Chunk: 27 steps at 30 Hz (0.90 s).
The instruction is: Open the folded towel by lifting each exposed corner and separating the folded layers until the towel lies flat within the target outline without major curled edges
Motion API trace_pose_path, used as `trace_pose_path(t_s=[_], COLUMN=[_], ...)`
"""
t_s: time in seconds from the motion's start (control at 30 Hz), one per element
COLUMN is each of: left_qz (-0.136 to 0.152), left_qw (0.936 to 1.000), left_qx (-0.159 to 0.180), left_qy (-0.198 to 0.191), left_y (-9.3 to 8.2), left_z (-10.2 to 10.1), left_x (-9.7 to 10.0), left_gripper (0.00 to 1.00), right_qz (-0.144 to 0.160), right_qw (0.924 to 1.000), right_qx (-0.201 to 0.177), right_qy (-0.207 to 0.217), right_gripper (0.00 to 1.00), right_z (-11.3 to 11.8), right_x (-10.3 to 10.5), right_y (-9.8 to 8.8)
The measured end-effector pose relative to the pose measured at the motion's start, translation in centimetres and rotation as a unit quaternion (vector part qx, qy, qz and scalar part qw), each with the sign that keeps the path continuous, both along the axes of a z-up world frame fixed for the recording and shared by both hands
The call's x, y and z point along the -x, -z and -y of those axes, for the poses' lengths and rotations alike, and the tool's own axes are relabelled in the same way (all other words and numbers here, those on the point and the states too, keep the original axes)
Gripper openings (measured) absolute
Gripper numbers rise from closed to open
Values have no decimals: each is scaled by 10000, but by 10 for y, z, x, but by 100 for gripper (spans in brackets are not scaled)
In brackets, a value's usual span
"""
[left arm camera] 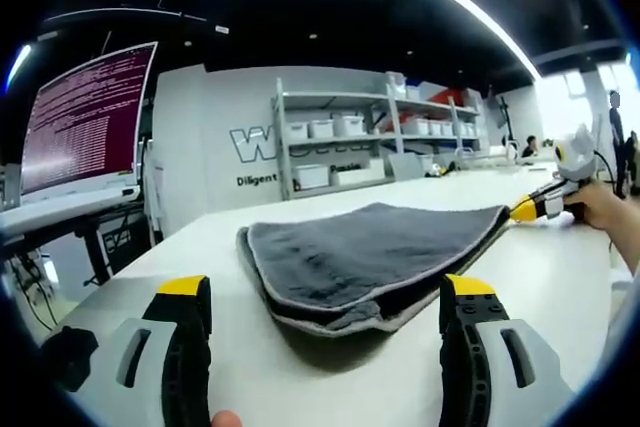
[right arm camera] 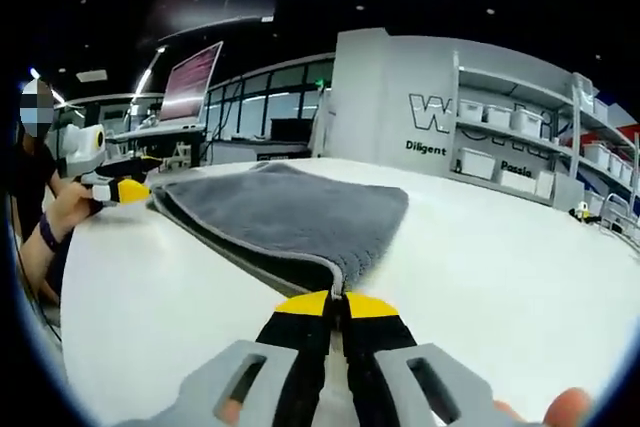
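A folded dark grey towel (left arm camera: 370, 252) with a pale stitched edge lies on the white table (left arm camera: 540, 307), its layers stacked at the near fold. My left gripper (left arm camera: 327, 287) is open, its yellow-tipped jaws wide apart just short of the towel's near edge and holding nothing. At the towel's far right corner, a hand holds my right gripper (left arm camera: 527, 209), its tip on that corner. In the right gripper view my right gripper (right arm camera: 337, 304) is shut on the towel's (right arm camera: 290, 212) near corner. My left gripper (right arm camera: 125, 190) sits at the towel's far left corner, held by a hand.
A monitor (left arm camera: 85, 117) full of text stands on a desk at the left. Shelves with white bins (left arm camera: 350, 132) line the wall behind the table. The same shelves (right arm camera: 520, 152) and a second screen (right arm camera: 195, 82) appear in the right gripper view. A person's arm (right arm camera: 45, 232) rests at the left table edge.
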<state>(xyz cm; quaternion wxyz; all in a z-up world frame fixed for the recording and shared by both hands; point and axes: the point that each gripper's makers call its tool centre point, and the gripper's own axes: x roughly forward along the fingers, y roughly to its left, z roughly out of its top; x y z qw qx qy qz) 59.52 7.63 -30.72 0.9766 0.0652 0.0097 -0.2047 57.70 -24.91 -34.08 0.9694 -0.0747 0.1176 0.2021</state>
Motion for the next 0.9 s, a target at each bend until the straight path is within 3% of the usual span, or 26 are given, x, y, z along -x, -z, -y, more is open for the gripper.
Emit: trace_pose_path(t_s=[0.47,0.7,0.9], left_qz=[14,19,17], left_qw=[10000,10000,10000], left_qx=[27,41,29], left_qy=[15,14,27], left_y=[-1,-1,-1], left_z=[0,0,1], left_x=[0,0,1], left_gripper=[93,93,93], right_qz=[-5,212,338], right_qw=[10000,9993,9984], right_qx=[-20,-255,-400], right_qy=[-27,-145,-217], right_gripper=[3,22,30], right_z=[0,3,0], right_x=[1,6,8], right_y=[0,-8,-14])
